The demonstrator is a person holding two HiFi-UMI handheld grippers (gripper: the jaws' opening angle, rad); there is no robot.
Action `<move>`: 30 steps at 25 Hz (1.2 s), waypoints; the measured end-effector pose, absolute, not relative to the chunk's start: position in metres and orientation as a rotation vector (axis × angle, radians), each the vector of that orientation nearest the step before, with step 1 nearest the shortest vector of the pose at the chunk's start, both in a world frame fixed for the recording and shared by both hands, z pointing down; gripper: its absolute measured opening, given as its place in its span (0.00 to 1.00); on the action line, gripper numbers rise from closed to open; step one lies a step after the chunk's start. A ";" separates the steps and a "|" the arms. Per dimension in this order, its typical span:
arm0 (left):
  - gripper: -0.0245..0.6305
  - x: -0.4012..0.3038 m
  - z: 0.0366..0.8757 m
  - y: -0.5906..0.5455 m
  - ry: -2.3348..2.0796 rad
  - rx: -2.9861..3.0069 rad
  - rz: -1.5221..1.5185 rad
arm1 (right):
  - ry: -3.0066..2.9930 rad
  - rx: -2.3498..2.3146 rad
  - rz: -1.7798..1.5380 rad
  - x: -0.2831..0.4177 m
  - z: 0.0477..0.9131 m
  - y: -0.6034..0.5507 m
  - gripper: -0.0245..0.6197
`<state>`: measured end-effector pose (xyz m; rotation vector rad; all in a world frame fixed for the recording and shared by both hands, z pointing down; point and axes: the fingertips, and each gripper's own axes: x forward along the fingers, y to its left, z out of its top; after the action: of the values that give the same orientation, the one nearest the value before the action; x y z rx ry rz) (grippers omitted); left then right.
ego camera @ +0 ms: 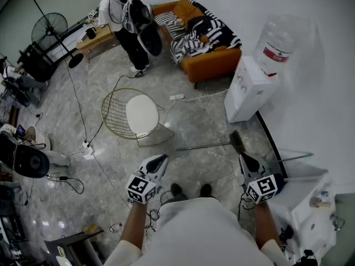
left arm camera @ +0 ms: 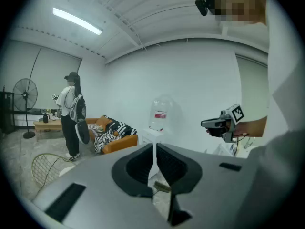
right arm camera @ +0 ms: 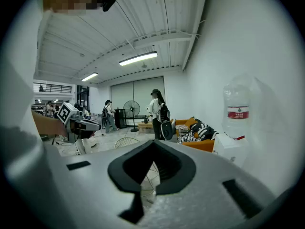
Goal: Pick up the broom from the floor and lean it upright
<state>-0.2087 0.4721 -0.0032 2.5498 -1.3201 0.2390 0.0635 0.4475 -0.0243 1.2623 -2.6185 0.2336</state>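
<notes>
**Broom flat on the floor, both tongs closed and empty**

The broom (ego camera: pixel 213 145) lies flat on the floor (ego camera: pixel 111 148), just in front of the dispenser (ego camera: pixel 249 87), on the side of the person who holds the tongs. Its brush head is near the front corner of the dispenser. The handle runs away from the dispenser toward the wire chair (ego camera: pixel 141 115).

The right tongs (ego camera: pixel 244 156) hang in the air near the dispenser, just beside the brush head. I cannot see any contact with it. Their jaws are fully together, and nothing is between them.

The left tongs (ego camera: pixel 161 158) are well apart from the dispenser, near the free end of the handle and above the floor. Their jaws are almost together, with only a thin slit between them, and they hold nothing. Both tongs point forward and a little down.

An orange sofa (ego camera: pixel 213 60) stands just beside the dispenser, on its far side. A standing person (ego camera: pixel 125 26) is farther from the dispenser, past the sofa.
</notes>
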 end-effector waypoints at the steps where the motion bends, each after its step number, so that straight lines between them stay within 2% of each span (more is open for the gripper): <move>1: 0.07 -0.207 -0.003 0.470 -1.320 2.549 0.241 | -2.619 1.261 0.233 0.065 -0.024 0.445 0.04; 20: 0.07 -0.166 0.016 0.459 -1.351 2.489 0.335 | -2.646 1.218 0.256 0.106 -0.004 0.413 0.04; 30: 0.07 -0.174 0.036 0.442 -1.300 2.466 0.355 | -2.635 1.157 0.237 0.073 0.009 0.396 0.04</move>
<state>-0.1737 0.4425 0.0363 2.4662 -1.3005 0.3555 0.0732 0.3964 0.0091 1.1569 -2.6346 0.2372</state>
